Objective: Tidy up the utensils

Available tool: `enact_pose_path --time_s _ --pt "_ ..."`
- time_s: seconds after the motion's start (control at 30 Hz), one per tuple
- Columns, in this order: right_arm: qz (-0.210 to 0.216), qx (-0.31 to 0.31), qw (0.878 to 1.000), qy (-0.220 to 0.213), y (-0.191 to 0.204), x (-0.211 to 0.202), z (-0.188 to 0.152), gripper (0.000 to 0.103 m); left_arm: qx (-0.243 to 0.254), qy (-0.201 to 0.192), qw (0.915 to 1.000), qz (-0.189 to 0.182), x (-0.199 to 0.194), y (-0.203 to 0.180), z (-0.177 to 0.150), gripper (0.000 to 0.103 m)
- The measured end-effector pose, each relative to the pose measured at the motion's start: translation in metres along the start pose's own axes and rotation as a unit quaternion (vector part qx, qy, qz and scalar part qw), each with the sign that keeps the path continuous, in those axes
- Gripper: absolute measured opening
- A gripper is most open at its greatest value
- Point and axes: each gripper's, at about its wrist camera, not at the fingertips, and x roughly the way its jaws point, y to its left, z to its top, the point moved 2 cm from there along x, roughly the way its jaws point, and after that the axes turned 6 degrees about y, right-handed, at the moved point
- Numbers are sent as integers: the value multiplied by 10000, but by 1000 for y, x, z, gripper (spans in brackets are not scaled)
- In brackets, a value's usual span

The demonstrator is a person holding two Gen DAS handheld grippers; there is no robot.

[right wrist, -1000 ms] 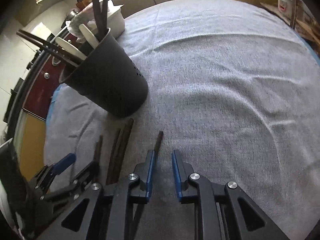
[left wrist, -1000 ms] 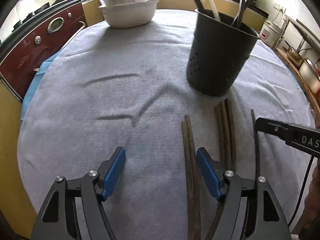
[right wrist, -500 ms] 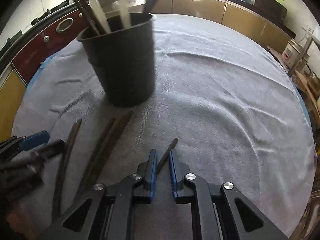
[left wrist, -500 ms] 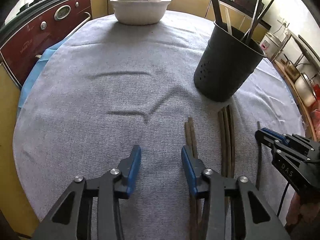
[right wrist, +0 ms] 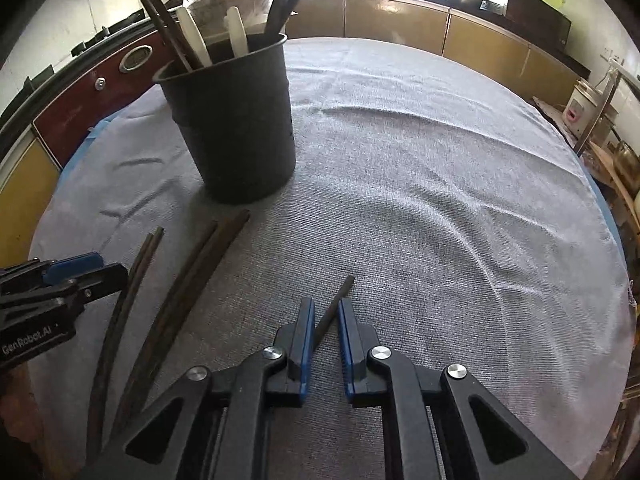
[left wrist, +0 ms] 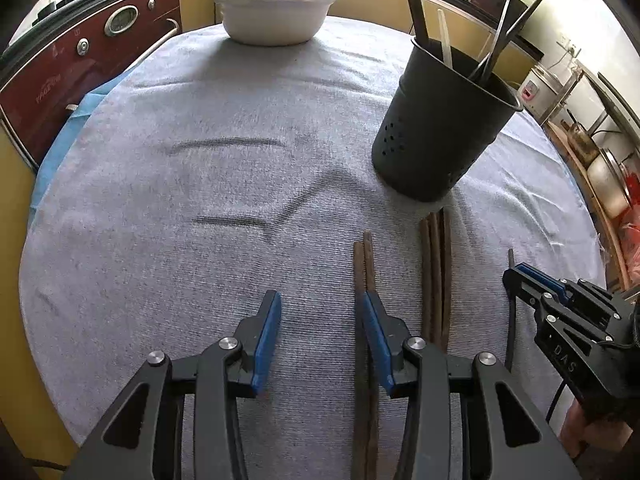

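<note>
A black perforated utensil holder (left wrist: 436,136) stands on the grey cloth with several chopsticks and white utensils in it; it also shows in the right wrist view (right wrist: 236,128). Brown chopsticks lie on the cloth in front of it: a pair (left wrist: 366,264) by my left gripper's right finger, a bundle (left wrist: 436,272) beside it, and a single dark one (right wrist: 334,308). My left gripper (left wrist: 320,320) is open and empty, low over the cloth. My right gripper (right wrist: 325,320) has its jaws narrowly apart around the single chopstick, which lies between the pads.
A white bowl (left wrist: 272,20) with wrapped contents sits at the table's far edge. The round table wears a wrinkled grey cloth (left wrist: 200,200). A red oven (left wrist: 80,64) and yellow cabinets stand behind; a rice cooker (right wrist: 580,112) stands at the right.
My left gripper's jaws narrowed, then stayed apart, and it drew back and up. My right gripper swung round to face the holder and stays around the single chopstick, jaws slightly wider.
</note>
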Motion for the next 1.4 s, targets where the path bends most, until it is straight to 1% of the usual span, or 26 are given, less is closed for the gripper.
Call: enact_pose_path --time_s 0.1,0.27,0.37,0.47,0.6,0.73,0.8,0.87,0.9,0.93,0.97,1.0,1.03,1.07,1.13,1.2,1.23,1.33,1.4 --pt "46 -10 10000 2 -1 0 0 14 14 -4 10000 -55 -1 -4 -1 43" --pt "90 -13 10000 10 -1 0 -1 15 93 3 9998 167 2 -9 0 43" --pt "117 2 9999 39 -1 0 -2 15 139 -19 9995 288 6 -9 8 43" --pt "137 1 9998 153 -3 -1 -3 14 77 22 9996 265 7 -2 14 43" --pt "135 20 9994 316 -3 -2 -3 14 85 83 9995 281 8 -4 16 43" --pt "-76 -17 9986 515 3 1 4 15 346 51 9976 598 14 -19 21 43" --pt "-180 -51 9982 569 8 2 9 14 449 -15 9968 654 17 -22 26 43" --pt "-269 -139 9979 567 13 3 12 13 474 -78 9968 637 19 -24 31 34" --pt "-279 -163 9980 548 15 3 13 9 500 -123 9968 619 19 -23 34 16" --pt "-297 -191 9981 504 17 3 13 9 497 -147 9970 579 19 -20 35 6" --pt "-288 -182 9983 474 18 3 13 9 440 -134 9978 477 19 -18 36 6" --pt "-221 -146 9987 434 18 3 12 8 377 -121 9985 373 23 -16 38 6" --pt "-51 -59 9992 390 18 2 11 7 311 -118 9991 258 21 -14 37 5" --pt "166 88 9992 352 14 1 10 7 276 -203 9993 179 16 -12 36 5" --pt "447 376 9980 251 4 -4 9 6 254 -491 9985 43 -1 -10 34 5" --pt "775 516 9957 -7 -2 -17 9 6 221 -752 9968 -171 -22 -10 32 5" --pt "858 539 9948 -131 -3 -24 9 6 238 -869 9957 -235 -32 -10 32 5" --pt "1065 604 9911 -518 -8 -48 10 6 417 -1294 9902 -306 -65 -17 32 5" --pt "1274 652 9863 -822 -10 -67 10 6 550 -1524 9862 -327 -91 -27 19 5"
